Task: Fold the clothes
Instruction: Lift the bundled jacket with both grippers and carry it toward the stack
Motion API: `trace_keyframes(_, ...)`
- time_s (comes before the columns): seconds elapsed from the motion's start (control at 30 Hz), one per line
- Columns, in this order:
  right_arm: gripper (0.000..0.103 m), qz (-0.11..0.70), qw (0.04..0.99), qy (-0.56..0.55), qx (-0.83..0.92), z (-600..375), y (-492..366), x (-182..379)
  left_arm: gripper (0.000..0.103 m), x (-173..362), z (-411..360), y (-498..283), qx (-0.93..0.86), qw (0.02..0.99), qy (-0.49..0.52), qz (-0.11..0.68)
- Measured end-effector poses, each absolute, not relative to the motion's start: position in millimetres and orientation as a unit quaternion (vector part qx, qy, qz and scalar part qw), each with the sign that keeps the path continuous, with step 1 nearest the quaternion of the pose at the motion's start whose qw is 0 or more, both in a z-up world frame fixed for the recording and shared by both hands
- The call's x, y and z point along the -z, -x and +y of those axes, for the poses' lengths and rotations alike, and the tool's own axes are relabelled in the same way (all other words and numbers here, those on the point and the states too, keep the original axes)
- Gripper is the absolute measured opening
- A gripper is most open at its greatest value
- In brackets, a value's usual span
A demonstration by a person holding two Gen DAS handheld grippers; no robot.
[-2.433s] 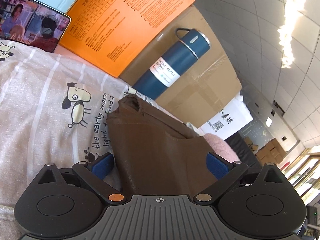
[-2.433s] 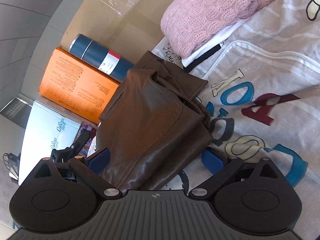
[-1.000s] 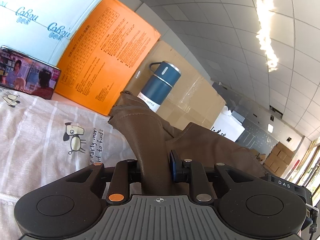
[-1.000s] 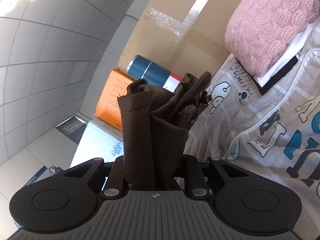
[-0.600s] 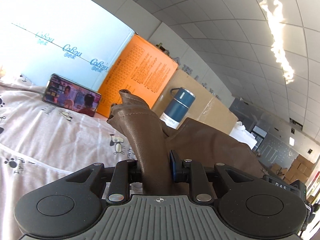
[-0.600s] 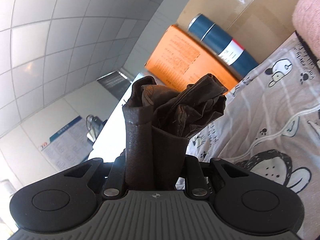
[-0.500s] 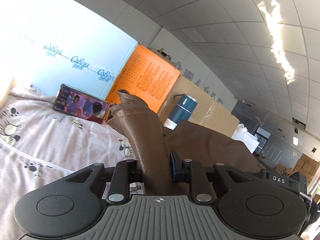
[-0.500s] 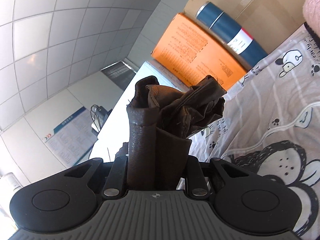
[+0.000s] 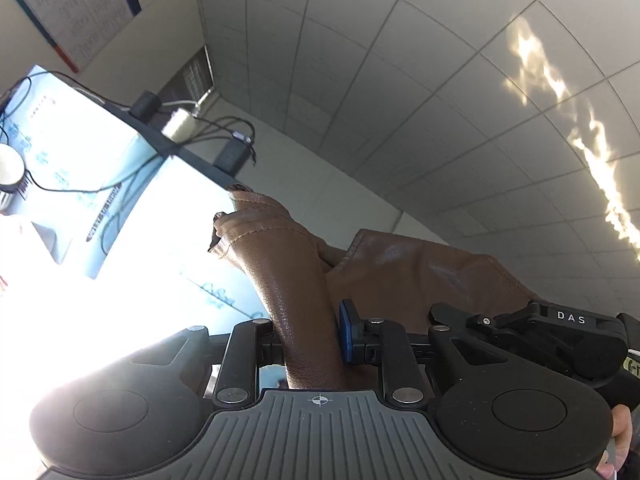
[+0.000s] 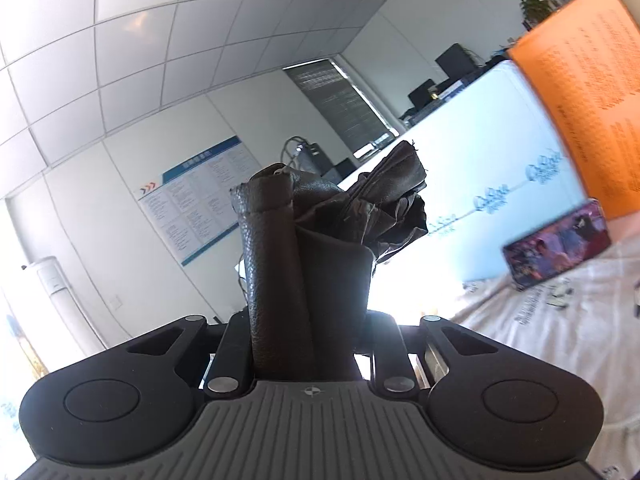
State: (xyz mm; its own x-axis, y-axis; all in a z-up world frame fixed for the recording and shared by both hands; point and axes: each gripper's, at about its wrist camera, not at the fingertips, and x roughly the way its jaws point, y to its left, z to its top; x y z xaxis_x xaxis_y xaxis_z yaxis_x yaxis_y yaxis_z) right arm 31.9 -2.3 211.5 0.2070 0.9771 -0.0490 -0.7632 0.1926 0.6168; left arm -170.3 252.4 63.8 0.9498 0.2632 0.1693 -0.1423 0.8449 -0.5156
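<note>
Clamping one bunched edge of the brown leather garment [image 9: 296, 280] each, the left tool [image 9: 308, 336] & right tool [image 10: 308, 336] are held raised w/ jaws pinched tight on the material. The garment is thus carried in the air btwn them, clear of the printed sheet [image 10: 540, 340], prob. so it can be spread out before a fold is laid.
</note>
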Motion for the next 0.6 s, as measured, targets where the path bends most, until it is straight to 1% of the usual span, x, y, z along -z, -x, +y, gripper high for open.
trace_keyframes(0.1, 0.018, 0.215, 0.731, -0.230, -0.605, 50, -37, -226, 0.021, -70, 277, 173, -0.151, 0.944, 0.254, -0.148)
trace_keyframes(0.2, 0.018, 0.221, 0.723, -0.222, -0.615, 98, -43, -231, 0.021, -62, 302, 173, -0.192, 0.934, 0.256, -0.159)
trace_keyframes(0.37, 0.018, 0.237, 0.716, -0.171, -0.634, 166, -49, -214, 0.021, -38, 329, 174, -0.252, 0.912, 0.287, -0.149)
trace_keyframes(0.47, 0.018, 0.236, 0.708, -0.134, -0.652, 201, -47, -195, 0.021, -23, 340, 169, -0.290, 0.895, 0.314, -0.131)
trace_keyframes(0.6, 0.018, 0.216, 0.724, -0.077, -0.651, 228, -52, -166, 0.021, -7, 357, 152, -0.305, 0.881, 0.356, -0.065)
